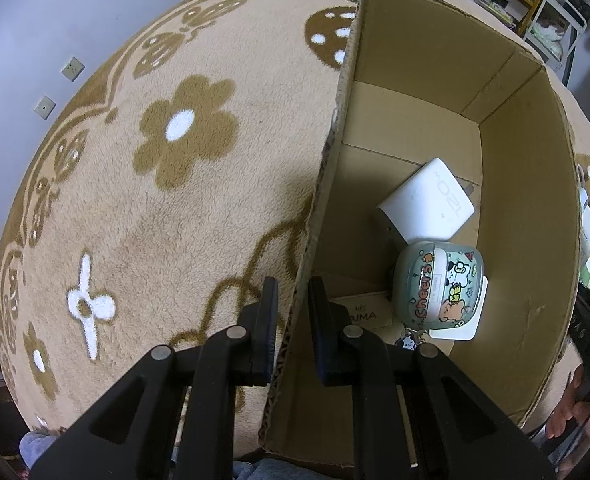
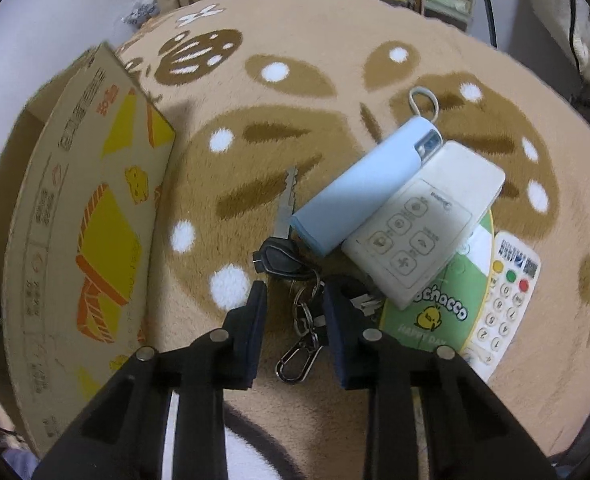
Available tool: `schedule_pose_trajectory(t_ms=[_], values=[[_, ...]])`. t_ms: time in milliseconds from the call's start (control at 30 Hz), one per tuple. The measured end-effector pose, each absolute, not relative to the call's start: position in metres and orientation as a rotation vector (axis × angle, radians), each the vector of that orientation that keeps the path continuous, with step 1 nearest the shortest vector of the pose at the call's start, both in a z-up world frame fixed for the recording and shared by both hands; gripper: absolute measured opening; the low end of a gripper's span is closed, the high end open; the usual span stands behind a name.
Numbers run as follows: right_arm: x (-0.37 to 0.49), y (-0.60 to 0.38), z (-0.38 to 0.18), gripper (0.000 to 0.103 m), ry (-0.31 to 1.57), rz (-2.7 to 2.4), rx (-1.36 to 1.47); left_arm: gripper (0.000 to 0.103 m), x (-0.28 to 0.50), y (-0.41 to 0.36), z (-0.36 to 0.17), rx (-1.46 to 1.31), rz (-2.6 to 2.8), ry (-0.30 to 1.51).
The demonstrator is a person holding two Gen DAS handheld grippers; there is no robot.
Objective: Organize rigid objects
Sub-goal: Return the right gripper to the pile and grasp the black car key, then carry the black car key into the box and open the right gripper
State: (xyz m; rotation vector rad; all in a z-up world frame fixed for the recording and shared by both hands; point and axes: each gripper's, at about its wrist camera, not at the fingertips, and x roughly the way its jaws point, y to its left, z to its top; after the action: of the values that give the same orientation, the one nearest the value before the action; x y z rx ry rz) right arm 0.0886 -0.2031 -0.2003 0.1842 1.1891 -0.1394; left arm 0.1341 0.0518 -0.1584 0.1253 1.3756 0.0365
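Right gripper (image 2: 293, 292) sits nearest with its fingers apart straddling the key bunch (image 2: 295, 276) on the rug, key blade running toward 12 o'clock, cardboard box (image 2: 95, 216) off at 9, left gripper (image 1: 293, 292) clamped on its wall.

Fuzzy pile rug (image 1: 175, 208), matt cardboard box (image 1: 527, 220)

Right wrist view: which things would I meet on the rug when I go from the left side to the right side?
Cardboard box → key with black head → light blue power bank → white remote control → white keypad card with coloured buttons.
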Motion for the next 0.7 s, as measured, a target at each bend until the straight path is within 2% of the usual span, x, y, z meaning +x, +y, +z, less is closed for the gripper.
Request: schedule_pose_trajectory(t_ms=[100,433,700], values=[[0.088,-0.189,-0.202,0.010,1.185,-0.169,0.053,0.015,0.134,0.052,-0.158,0.123,0.036,1.376],[0.088,-0.207,-0.171,0.007,1.090,-0.154,0.244,0.015,0.134,0.052,-0.158,0.119,0.036,1.381],[0.082,-0.191,-0.117,0.006,0.926,-0.087,0.271,0.013,0.134,0.051,-0.156,0.111,0.030,1.379]])
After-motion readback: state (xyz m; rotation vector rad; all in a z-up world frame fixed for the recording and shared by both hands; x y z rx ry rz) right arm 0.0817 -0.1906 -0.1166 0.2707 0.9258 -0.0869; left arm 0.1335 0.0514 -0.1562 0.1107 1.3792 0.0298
